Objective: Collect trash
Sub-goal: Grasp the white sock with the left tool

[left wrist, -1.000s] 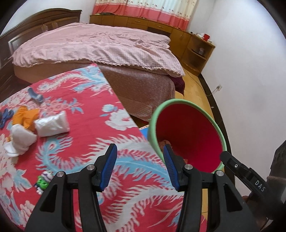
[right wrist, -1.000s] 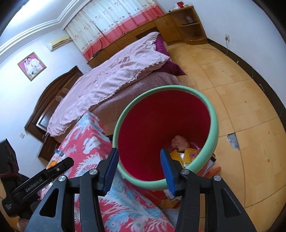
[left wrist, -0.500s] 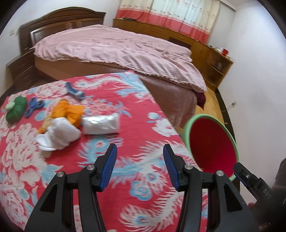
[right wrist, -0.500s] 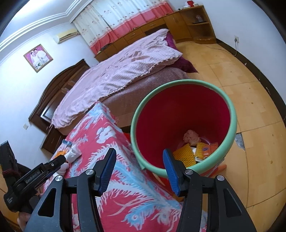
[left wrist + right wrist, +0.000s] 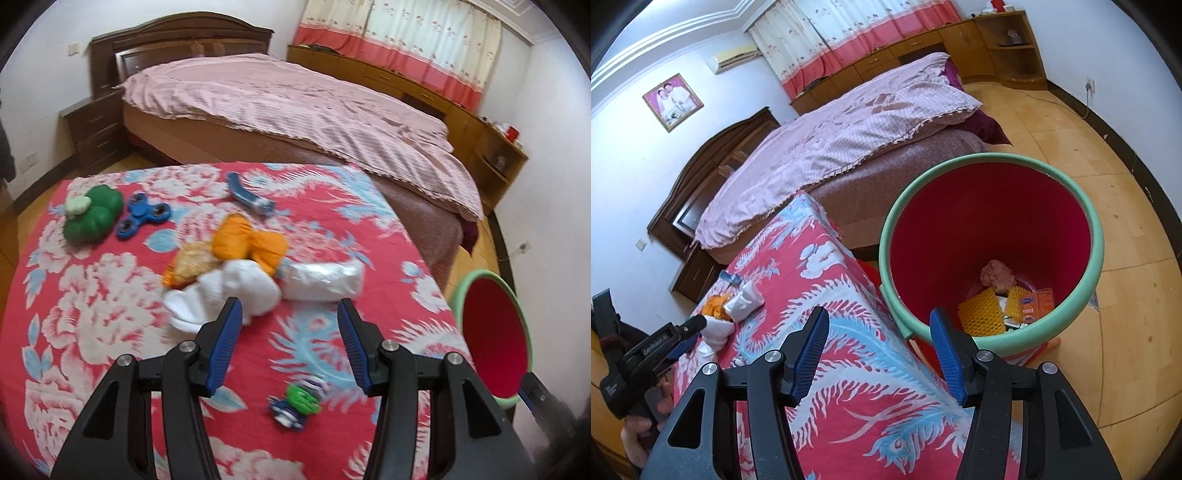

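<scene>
A pile of trash lies mid-table on the red flowered cloth (image 5: 92,314): a crumpled white tissue (image 5: 236,291), an orange wrapper (image 5: 247,242), a silvery white packet (image 5: 321,280) and a yellowish snack wrapper (image 5: 188,264). My left gripper (image 5: 289,314) hovers open just short of the tissue and packet, with nothing between its fingers. The red bin with a green rim (image 5: 1099,243) stands off the table's right edge and holds yellow foam netting, a pink wad and small cartons. My right gripper (image 5: 879,317) is open and empty over the table corner beside the bin.
A green plush toy (image 5: 92,218), a blue fidget spinner (image 5: 142,216), a blue tube (image 5: 247,194) and a small green-and-blue toy (image 5: 299,400) also lie on the cloth. A bed with a pink cover (image 5: 295,110) stands beyond the table. Wooden floor (image 5: 1089,129) surrounds the bin.
My left gripper has swung left from the bin to face the trash pile. My right gripper has drawn back from the bin's mouth toward the table corner, and its jaws stand a little wider.
</scene>
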Demonstrator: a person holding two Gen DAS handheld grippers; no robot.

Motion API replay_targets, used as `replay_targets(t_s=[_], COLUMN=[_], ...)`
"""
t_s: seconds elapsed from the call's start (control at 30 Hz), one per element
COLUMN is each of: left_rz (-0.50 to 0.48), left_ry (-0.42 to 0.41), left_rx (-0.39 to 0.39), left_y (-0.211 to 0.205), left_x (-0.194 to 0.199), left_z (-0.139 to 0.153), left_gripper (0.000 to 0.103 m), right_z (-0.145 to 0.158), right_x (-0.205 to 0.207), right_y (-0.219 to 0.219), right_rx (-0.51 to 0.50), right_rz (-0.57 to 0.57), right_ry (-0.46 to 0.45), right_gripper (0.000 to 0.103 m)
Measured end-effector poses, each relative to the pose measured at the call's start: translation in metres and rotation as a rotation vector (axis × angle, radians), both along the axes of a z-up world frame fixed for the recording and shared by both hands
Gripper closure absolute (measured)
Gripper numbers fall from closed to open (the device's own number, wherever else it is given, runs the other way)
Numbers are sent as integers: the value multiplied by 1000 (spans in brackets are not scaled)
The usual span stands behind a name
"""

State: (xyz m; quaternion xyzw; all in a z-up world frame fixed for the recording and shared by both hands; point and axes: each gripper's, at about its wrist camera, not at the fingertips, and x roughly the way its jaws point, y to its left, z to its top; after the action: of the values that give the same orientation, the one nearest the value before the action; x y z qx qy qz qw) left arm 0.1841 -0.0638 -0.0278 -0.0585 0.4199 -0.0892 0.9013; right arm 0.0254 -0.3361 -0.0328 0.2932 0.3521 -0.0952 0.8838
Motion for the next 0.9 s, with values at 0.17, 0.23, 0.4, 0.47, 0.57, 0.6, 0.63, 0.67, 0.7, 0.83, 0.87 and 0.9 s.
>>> replay_targets(t_s=[0.17, 0.23, 0.4, 0.47, 0.57, 0.6, 0.63, 0.67, 0.7, 0.83, 0.87, 0.9], left_rz=[32, 39, 44, 41, 43, 44, 43, 42, 39, 30, 30, 29], left_ry=[6, 20, 40, 44, 46, 48, 47, 46, 44, 44, 43, 41], left_rx=[43, 48, 41, 28, 12, 9, 4, 0, -6, -45, -51, -57], left_y=[9, 12, 16, 18, 22, 23, 25, 26, 27, 34, 35, 37], left_x=[12, 16, 21, 22, 24, 24, 24, 24, 24, 21, 20, 18], left_z=[-8, -14, -24, -28, -32, -33, -35, -35, -35, -36, -36, -35], left_gripper=[50, 50, 50, 50, 58, 61, 65, 68, 69, 78, 79, 79], right_z=[-3, -4, -6, -6, -6, -6, -6, -7, -7, -7, -7, -6], right_x=[5, 8, 12, 14, 16, 17, 18, 20, 20, 25, 27, 28], right_y=[5, 8, 14, 16, 20, 21, 23, 25, 26, 37, 39, 42], right_rx=[-8, -10, -18, -23, -29, -30, -32, -34, -33, -41, -42, -45], right_rz=[15, 21, 38, 43, 50, 52, 55, 60, 63, 88, 94, 102], right_ry=[18, 24, 37, 42, 48, 51, 53, 57, 59, 68, 69, 69], right_gripper=[44, 44, 44, 44, 44, 44, 44, 44, 44, 44, 44, 44])
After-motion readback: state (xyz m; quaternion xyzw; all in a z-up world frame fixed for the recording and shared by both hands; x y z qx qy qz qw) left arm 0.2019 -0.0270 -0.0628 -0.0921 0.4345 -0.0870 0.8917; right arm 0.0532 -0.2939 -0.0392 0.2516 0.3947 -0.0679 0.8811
